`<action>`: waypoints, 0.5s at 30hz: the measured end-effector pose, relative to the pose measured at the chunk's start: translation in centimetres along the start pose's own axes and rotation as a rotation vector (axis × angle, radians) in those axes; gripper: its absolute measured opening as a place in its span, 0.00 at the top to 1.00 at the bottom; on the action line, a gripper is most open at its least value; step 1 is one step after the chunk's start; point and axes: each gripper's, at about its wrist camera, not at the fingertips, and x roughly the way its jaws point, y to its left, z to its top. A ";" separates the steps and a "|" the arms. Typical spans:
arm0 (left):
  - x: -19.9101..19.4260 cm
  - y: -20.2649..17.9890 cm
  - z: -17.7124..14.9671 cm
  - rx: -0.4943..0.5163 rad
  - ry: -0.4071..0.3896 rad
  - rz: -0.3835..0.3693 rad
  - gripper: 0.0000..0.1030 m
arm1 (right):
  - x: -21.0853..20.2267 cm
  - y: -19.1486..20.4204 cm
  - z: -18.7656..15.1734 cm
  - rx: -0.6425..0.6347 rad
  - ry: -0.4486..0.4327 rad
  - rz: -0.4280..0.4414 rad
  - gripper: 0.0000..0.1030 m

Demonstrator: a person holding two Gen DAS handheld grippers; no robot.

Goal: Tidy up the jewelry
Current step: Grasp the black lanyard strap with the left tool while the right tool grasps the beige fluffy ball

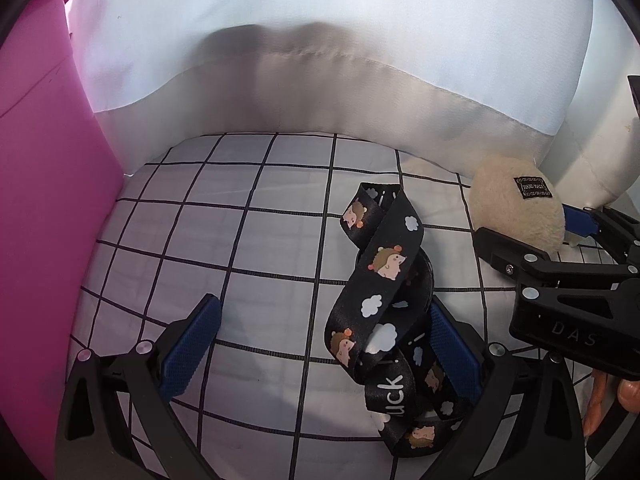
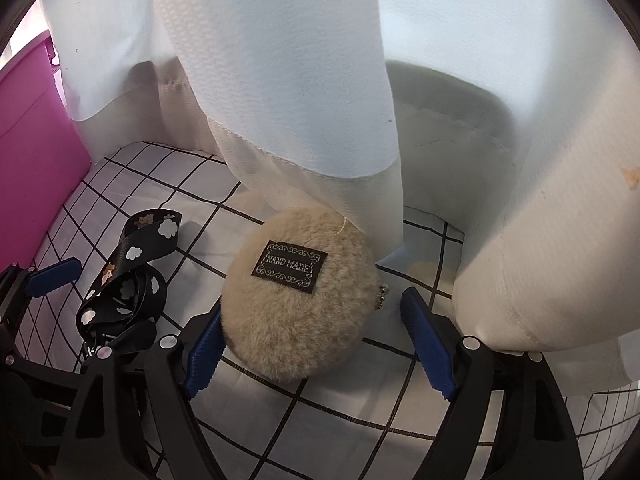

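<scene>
A black lanyard [image 1: 384, 308] printed with hedgehogs and clouds lies bunched on the white grid cloth [image 1: 240, 240]. My left gripper [image 1: 320, 344] is open around it, its right pad [image 1: 452, 344] touching the strap. A round beige fluffy pouch [image 2: 296, 304] with a black "HAND MADE" label and a small bead chain lies to the right; it also shows in the left wrist view [image 1: 516, 204]. My right gripper [image 2: 316, 352] is open around the pouch, its left pad [image 2: 204, 356] against the fur. The lanyard also shows in the right wrist view [image 2: 128, 280].
A pink bin [image 1: 44, 200] stands at the left; it also shows in the right wrist view [image 2: 36, 152]. White curtains [image 2: 288, 80] hang close behind both objects and touch the cloth. A curtain fold [image 2: 540, 240] bulges at the right.
</scene>
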 end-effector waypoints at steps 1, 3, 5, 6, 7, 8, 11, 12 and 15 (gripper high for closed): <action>0.0 0.0 0.0 -0.001 -0.005 0.000 0.05 | 0.1 0.1 0.0 -0.011 -0.007 -0.008 0.23; 0.8 0.6 0.2 0.001 -0.013 -0.001 0.05 | 0.2 0.1 0.0 -0.007 -0.024 -0.008 0.23; 0.9 0.5 -0.1 0.001 -0.016 -0.001 0.05 | 0.2 0.0 0.0 -0.002 -0.029 -0.008 0.23; 0.9 0.6 -0.1 0.001 -0.017 -0.002 0.05 | 0.2 0.0 0.0 0.000 -0.030 -0.009 0.24; 0.7 0.5 -0.4 0.001 -0.018 -0.004 0.05 | 0.1 0.0 -0.1 0.003 -0.031 -0.008 0.24; 0.6 0.4 -0.7 0.002 -0.021 -0.005 0.06 | 0.1 0.1 -0.2 0.004 -0.033 -0.007 0.24; 0.1 0.4 -1.5 0.001 -0.037 -0.004 0.11 | -0.3 0.0 -0.7 0.012 -0.038 0.001 0.26; -0.4 0.4 -1.8 0.000 -0.045 -0.005 0.15 | -0.4 -0.1 -0.9 0.018 -0.043 0.001 0.28; -0.9 0.5 -2.3 -0.003 -0.067 -0.002 0.31 | -0.6 0.3 -1.2 0.024 -0.054 -0.016 0.45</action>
